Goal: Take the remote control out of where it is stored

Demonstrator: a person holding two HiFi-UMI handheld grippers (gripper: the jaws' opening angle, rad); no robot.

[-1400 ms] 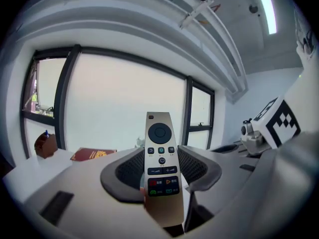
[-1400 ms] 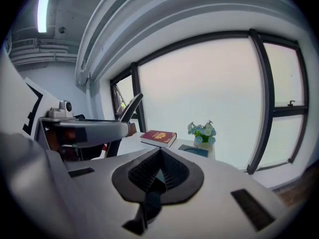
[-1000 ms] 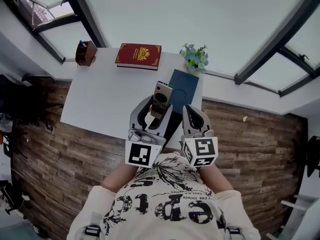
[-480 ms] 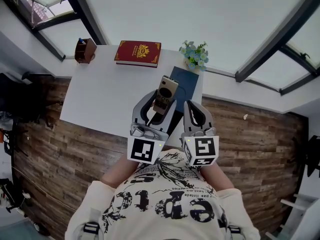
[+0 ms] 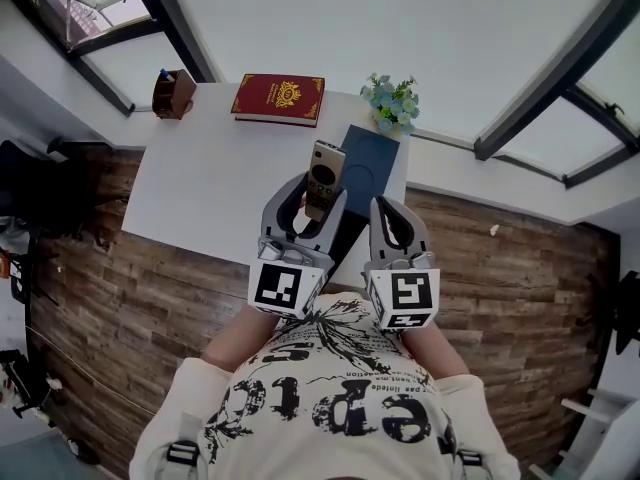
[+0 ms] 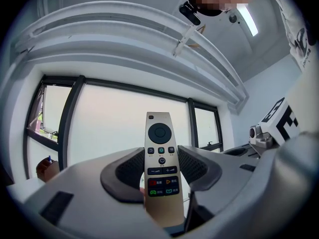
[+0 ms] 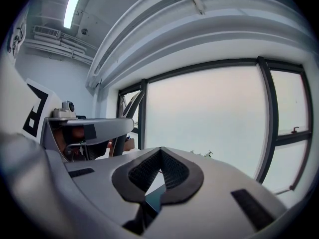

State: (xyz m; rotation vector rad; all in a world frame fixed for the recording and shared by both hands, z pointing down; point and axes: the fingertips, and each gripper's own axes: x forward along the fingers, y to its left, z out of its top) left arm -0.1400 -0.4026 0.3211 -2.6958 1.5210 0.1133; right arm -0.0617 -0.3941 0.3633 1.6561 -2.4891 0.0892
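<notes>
A gold remote control [image 5: 323,173] stands upright between the jaws of my left gripper [image 5: 312,203], which is shut on its lower half. In the left gripper view the remote [image 6: 160,153] shows its buttons facing the camera, with both pads pressed against its sides and my left gripper [image 6: 160,166] raised toward the windows. My right gripper [image 5: 388,211] hovers just to the right of it, shut with nothing in it. Its pads [image 7: 149,169] meet at the tips in the right gripper view, where the right gripper [image 7: 160,153] points at the window.
Below lies a white table [image 5: 210,188] with a dark blue pad [image 5: 368,163], a red book [image 5: 279,99], a small flower pot [image 5: 392,106] and a brown pen holder [image 5: 173,92] along its far edge. Wood flooring surrounds the table.
The left gripper has carried the remote slightly up and farther over the table. The right gripper has stayed beside it, still shut.
</notes>
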